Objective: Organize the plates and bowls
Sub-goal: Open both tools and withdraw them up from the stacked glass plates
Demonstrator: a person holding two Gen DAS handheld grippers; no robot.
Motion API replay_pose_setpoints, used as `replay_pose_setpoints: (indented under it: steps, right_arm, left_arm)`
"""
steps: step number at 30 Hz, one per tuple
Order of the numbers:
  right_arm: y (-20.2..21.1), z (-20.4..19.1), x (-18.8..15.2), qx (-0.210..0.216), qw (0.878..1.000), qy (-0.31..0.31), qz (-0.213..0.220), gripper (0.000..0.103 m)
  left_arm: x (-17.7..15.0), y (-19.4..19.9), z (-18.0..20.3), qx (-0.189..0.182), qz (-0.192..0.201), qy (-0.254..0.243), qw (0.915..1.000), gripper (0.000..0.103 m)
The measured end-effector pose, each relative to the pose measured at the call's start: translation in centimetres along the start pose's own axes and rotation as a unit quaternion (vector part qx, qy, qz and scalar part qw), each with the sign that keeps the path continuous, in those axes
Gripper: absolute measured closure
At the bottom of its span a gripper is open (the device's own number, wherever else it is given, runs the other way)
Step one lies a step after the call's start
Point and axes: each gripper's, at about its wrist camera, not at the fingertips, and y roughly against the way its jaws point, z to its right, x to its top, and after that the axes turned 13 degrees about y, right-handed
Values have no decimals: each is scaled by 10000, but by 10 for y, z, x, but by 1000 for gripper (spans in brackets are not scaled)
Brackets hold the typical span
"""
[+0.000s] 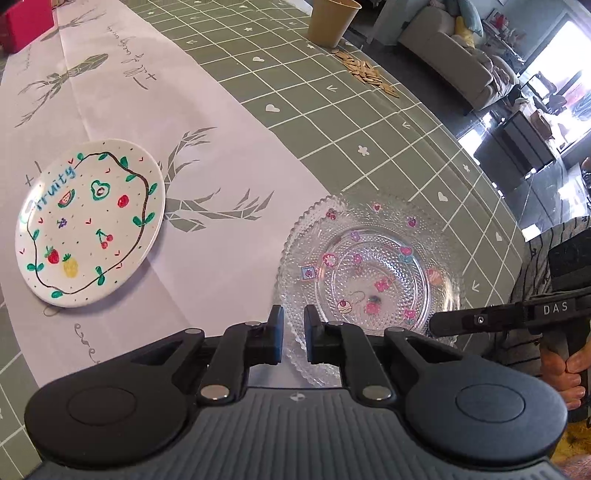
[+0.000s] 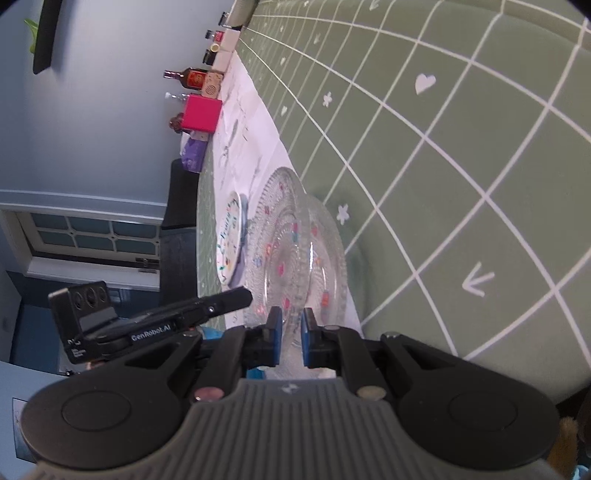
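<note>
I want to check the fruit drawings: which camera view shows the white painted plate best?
The left wrist view: the white painted plate lies face-up, drawings and "Fruity" readable. The right wrist view shows it only edge-on, behind the glass plate.

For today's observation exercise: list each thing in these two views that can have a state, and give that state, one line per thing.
glass plates: two stacked, upright on the table, rim between both grippers' pads.
fruit plate: flat on the white runner, empty, untouched.
left gripper: narrowed on the glass rim.
right gripper: narrowed on the glass rim.
yellow cup: upright, seeds scattered beside it.
</note>
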Motion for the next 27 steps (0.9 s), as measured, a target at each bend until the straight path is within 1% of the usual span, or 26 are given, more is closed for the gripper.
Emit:
replay_pose_setpoints:
  steps: [2, 3, 6, 8, 9, 11, 12, 14, 16, 20, 22, 24, 25, 26, 27]
  right_arm:
    - [-6, -6, -2, -177, 9996, 150, -138, 94]
    - [-8, -8, -3, -177, 9996, 185, -155, 94]
    - [-12, -14, -2, -183, 9991, 297, -239, 89]
    - [-13, -21, -2, -124, 9986, 458, -225, 72]
    - [-13, -25, -1, -178, 9980, 562, -222, 68]
    - [-13, -37, 1, -338, 9958, 821, -224, 52]
    - [-12, -43, 1, -443, 9943, 939, -226, 48]
    - [-12, -53, 4, -593, 9919, 1100, -243, 32]
    - [-13, -59, 6, -707, 9908, 1129, -259, 25]
    - [-16, -68, 7, -943, 9889, 1093, -363, 16]
    - [-15, -77, 6, -1162, 9858, 1148, -388, 14]
    - [-15, -86, 4, -1468, 9807, 1234, -372, 12]
    - [-15, -88, 2, -1573, 9788, 1251, -386, 12]
    - [-15, -90, 1, -1625, 9775, 1300, -349, 11]
    - [-15, -93, 0, -1642, 9757, 1423, -280, 11]
  left_arm:
    - [-2, 0, 2, 134, 54, -99, 9998, 90]
    - [-3, 0, 5, 254, 140, -206, 9994, 90]
    - [-9, 2, 12, 543, 421, -527, 9962, 88]
    - [-12, 2, 15, 631, 474, -634, 9949, 83]
    - [-12, 1, 16, 656, 483, -672, 9944, 80]
    - [-14, 0, 17, 698, 506, -712, 9937, 78]
    - [-14, -1, 18, 699, 517, -736, 9935, 75]
    - [-15, -2, 18, 704, 529, -765, 9932, 73]
    - [-16, -2, 19, 724, 541, -772, 9929, 72]
    - [-16, -2, 21, 765, 547, -762, 9926, 72]
    - [-16, -2, 20, 776, 538, -754, 9927, 71]
    - [-16, -2, 19, 807, 555, -732, 9925, 70]
    - [-17, -1, 19, 784, 576, -729, 9926, 65]
    - [-17, 0, 19, 750, 598, -741, 9926, 65]
    - [-17, -1, 19, 803, 579, -776, 9921, 65]
